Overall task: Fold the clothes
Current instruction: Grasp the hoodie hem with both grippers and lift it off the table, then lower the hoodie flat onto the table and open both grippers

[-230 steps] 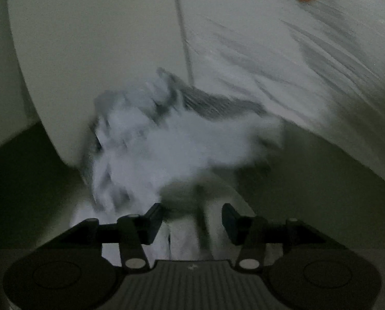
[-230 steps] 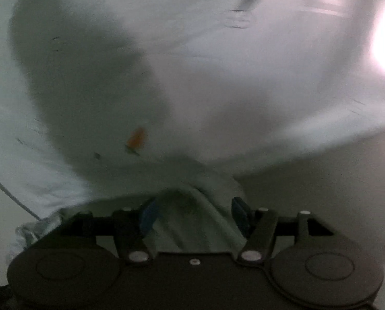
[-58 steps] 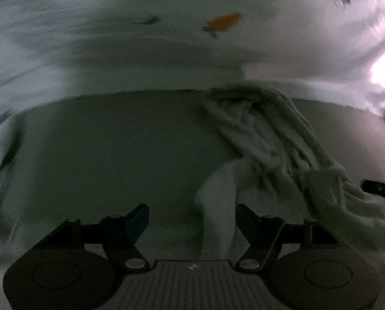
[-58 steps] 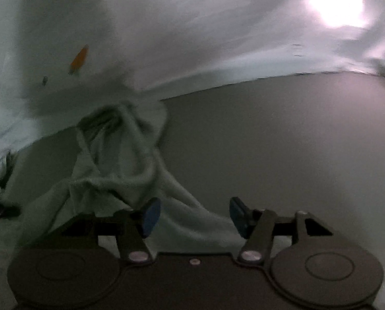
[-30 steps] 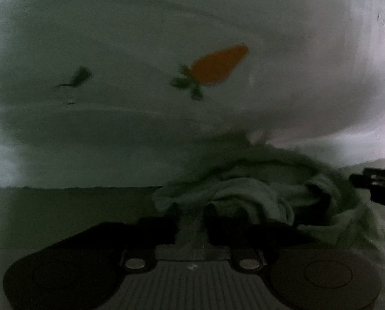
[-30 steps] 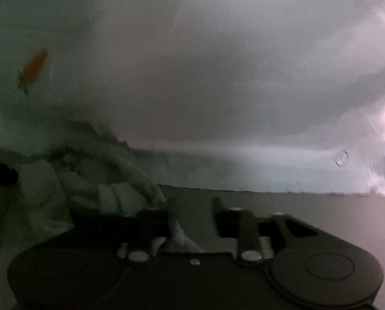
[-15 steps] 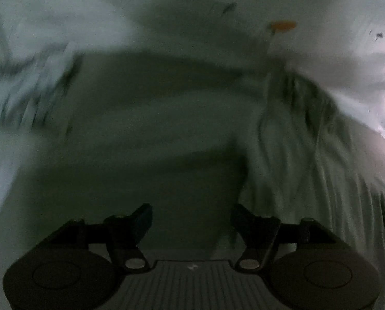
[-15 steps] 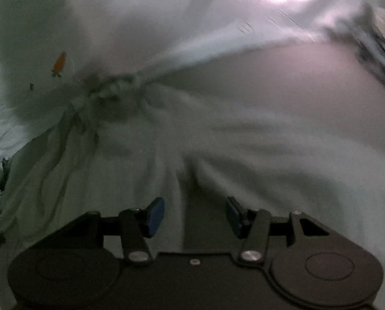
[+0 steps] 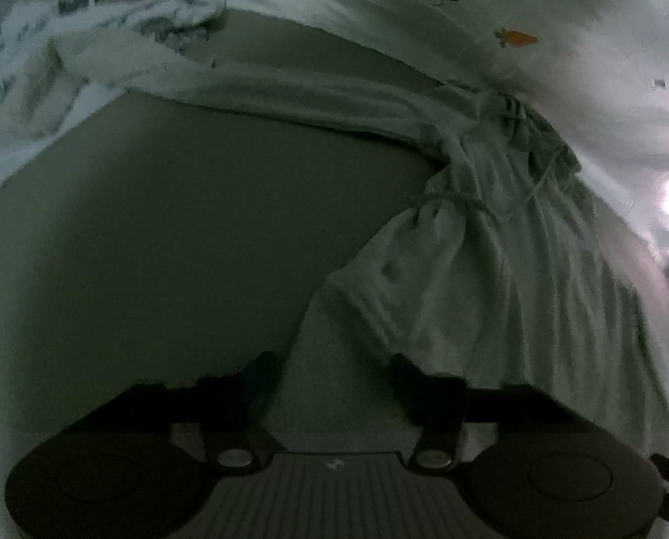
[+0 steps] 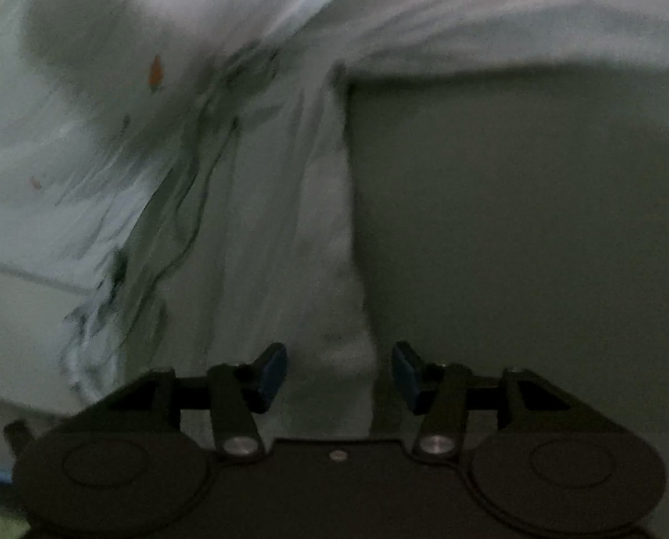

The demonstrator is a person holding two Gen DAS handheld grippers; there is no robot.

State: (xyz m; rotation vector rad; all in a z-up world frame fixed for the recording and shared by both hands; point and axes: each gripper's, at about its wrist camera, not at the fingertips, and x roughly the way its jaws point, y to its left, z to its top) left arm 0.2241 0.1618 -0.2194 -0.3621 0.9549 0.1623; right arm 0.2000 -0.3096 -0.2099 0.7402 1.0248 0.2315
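Observation:
A pale, wrinkled garment (image 9: 469,269) with a drawstring (image 9: 460,200) lies stretched over a grey surface (image 9: 155,247). In the left wrist view its near edge runs between the fingers of my left gripper (image 9: 334,377). Those jaws are closing but still stand apart, with no pad pressing on the cloth. In the right wrist view the same garment (image 10: 289,224) runs down to my right gripper (image 10: 340,373). That gripper is open, with a fold of cloth lying between its blue pads (image 10: 274,370). The near hem is hidden under both grippers.
A white sheet with a small orange carrot print (image 9: 518,38) (image 10: 156,69) lies beyond the garment. A crumpled white and grey cloth (image 9: 29,58) is heaped at the far left. Bare grey surface (image 10: 514,224) spreads to the right of the garment.
A second ago both grippers were shut on the bunched garment close to the carrot print. Both have since let go and drawn back, and the garment now lies stretched out.

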